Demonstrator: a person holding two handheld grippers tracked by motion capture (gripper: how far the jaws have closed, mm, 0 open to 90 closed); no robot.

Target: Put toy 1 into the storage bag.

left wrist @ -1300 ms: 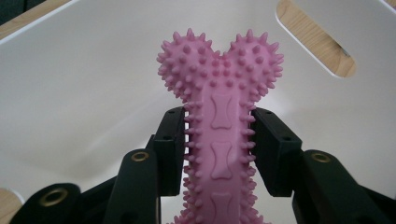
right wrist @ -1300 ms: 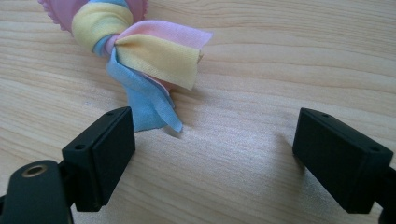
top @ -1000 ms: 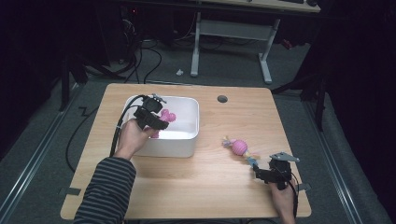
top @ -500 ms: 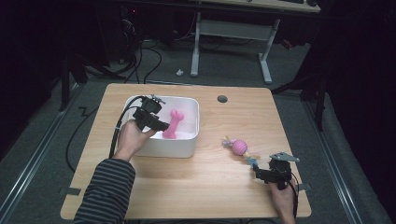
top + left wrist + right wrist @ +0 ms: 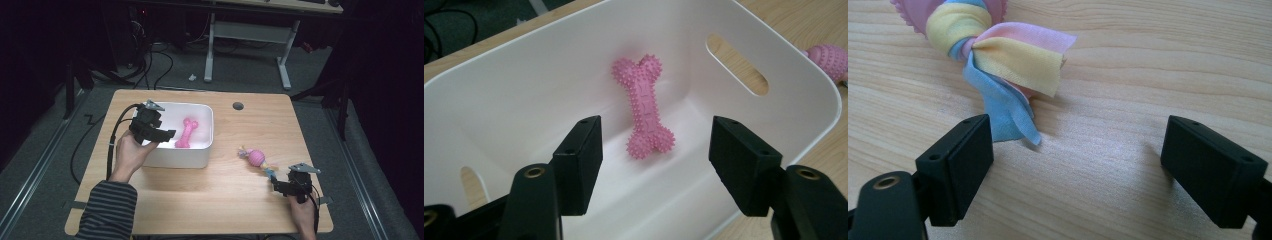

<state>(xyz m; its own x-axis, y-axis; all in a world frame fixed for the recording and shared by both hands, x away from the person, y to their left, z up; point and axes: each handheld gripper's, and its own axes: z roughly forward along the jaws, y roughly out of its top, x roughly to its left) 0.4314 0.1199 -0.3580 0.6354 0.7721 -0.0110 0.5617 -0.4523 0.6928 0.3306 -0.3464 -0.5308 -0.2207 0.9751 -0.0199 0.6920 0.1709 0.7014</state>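
Observation:
A pink spiky rubber bone (image 5: pixel 186 132) (image 5: pixel 644 107) lies loose on the floor of the white bin (image 5: pixel 172 157) (image 5: pixel 774 65). My left gripper (image 5: pixel 167 134) (image 5: pixel 656 160) hovers over the bin's left half, open, with the bone beyond its tips and nothing between the jaws. On the table right of the bin lies a pink spiky ball (image 5: pixel 256 157) (image 5: pixel 826 57) (image 5: pixel 918 10) with a knotted pastel cloth tail (image 5: pixel 1008 65). Low at the front right, my right gripper (image 5: pixel 276 187) (image 5: pixel 1078 165) is open just short of that tail, its left jaw beside the blue strip.
The wooden table (image 5: pixel 235 210) has a round cable hole (image 5: pixel 238 106) near its far edge. The bin has slot handles (image 5: pixel 736 65) in its end walls. A desk frame (image 5: pixel 250 35) and cables (image 5: pixel 150 60) stand on the floor beyond the table.
The left gripper held the pink bone over the bin a second ago; it has opened and the bone now lies on the bin's floor. The right gripper has stayed put.

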